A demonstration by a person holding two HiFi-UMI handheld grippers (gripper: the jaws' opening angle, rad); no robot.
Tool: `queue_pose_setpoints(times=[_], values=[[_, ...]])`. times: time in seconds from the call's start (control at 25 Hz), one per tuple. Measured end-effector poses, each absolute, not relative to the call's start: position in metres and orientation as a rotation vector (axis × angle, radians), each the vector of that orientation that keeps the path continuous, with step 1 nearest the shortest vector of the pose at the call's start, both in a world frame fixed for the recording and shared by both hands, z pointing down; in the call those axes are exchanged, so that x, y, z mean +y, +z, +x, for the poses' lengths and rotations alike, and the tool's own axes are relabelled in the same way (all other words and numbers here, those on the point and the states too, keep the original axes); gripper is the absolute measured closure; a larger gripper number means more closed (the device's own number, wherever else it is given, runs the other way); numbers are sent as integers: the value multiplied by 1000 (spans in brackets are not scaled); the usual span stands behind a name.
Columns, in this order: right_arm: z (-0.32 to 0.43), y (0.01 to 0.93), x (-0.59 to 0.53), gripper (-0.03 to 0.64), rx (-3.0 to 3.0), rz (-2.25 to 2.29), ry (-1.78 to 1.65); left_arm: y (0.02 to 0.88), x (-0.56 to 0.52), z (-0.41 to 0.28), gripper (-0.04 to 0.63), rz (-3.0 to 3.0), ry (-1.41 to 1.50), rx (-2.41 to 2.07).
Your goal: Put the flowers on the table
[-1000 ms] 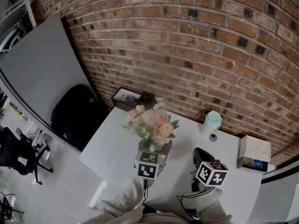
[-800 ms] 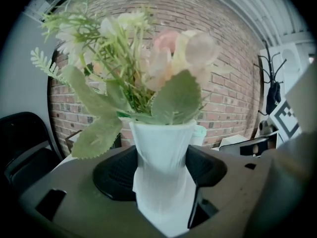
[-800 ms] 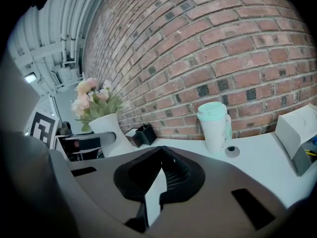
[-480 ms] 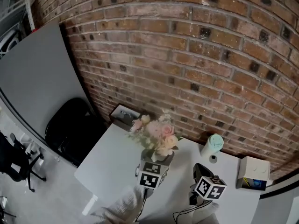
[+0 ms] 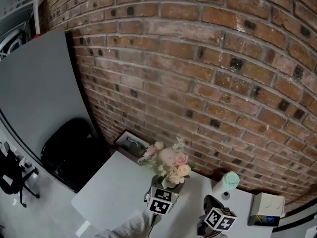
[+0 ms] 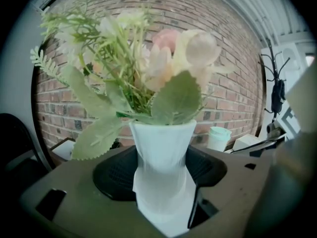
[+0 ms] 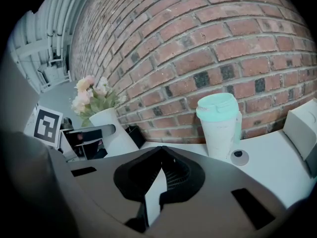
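A white vase (image 6: 163,157) of pink and cream flowers (image 6: 148,58) stands upright between the jaws of my left gripper (image 6: 161,175), which is shut on its narrow waist. In the head view the flowers (image 5: 168,161) rise over the white table (image 5: 114,192) near the brick wall, with the left gripper (image 5: 170,185) just below them. I cannot tell whether the vase's base touches the table. My right gripper (image 5: 210,205) hovers to the right, shut and holding nothing. From the right gripper (image 7: 159,165) view the vase (image 7: 111,128) is at the left.
A paper cup with a mint lid (image 5: 227,182) stands by the wall, a white box (image 5: 266,209) to its right. A dark tray (image 5: 130,143) sits at the table's far left corner. A black chair (image 5: 69,152) and a grey panel (image 5: 34,83) are left of the table.
The head view has tipped up towards the brick wall, so table and grippers have slid to the bottom of the picture. The left gripper still holds the vase, now slightly nearer the wall.
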State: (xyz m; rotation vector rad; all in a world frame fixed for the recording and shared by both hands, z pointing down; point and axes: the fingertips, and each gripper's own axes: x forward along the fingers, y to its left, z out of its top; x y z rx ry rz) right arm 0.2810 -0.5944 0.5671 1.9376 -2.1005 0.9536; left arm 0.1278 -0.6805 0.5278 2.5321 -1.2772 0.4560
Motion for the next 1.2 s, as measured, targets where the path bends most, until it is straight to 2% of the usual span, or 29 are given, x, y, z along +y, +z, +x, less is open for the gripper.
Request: queue_pose_setpoints(times=[0.48,1.2], values=[[279,589,-613,594,-2040,1939,998,532,-729,128,290,2594,460,-1281],[278,599,-622,594,-2007,1932,1026,549,-740,136,288,2610,449,-1271]])
